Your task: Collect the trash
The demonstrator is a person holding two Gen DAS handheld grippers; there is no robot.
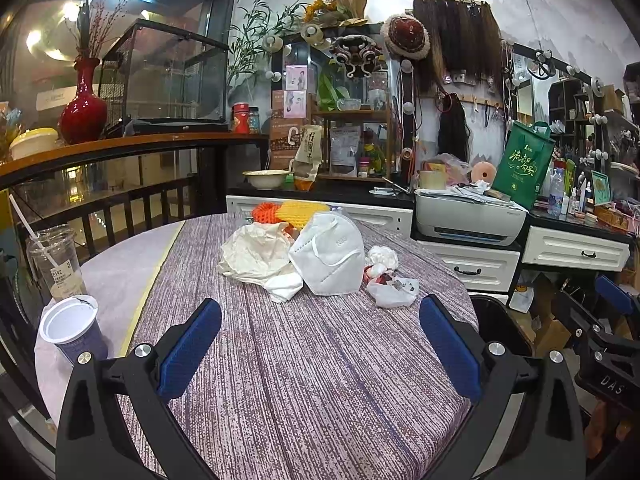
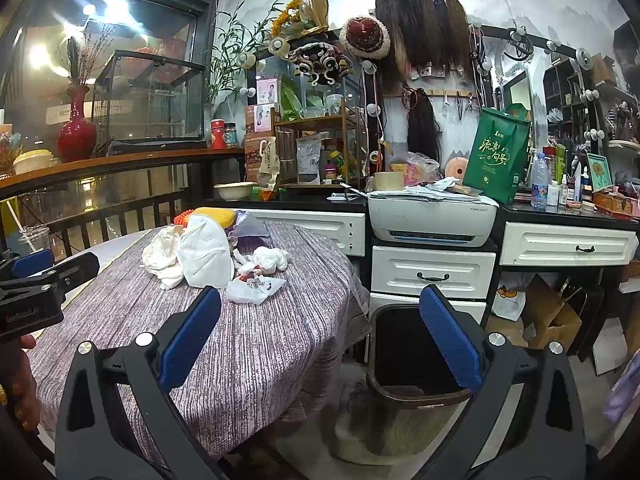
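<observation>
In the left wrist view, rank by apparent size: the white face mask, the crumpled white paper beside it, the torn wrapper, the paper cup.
1. face mask and crumpled paper, too alike to separate
2. paper cup, though it is nearer the camera
3. torn wrapper

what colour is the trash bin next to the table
Black. The trash bin shows best in the right wrist view, standing on the floor beside the table.

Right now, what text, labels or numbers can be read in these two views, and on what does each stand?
"E192": sticker on the clear plastic cup.
"DAS": the right gripper's body.
"GenRobot.AI": the left gripper's body, partly cut off.
Large Chinese script: green bag, too stylised to read.
Chinese characters: cloth pouch, too blurred to read.
Embossed mark on the white mask: too faint.
Printer brand: too small.
</observation>
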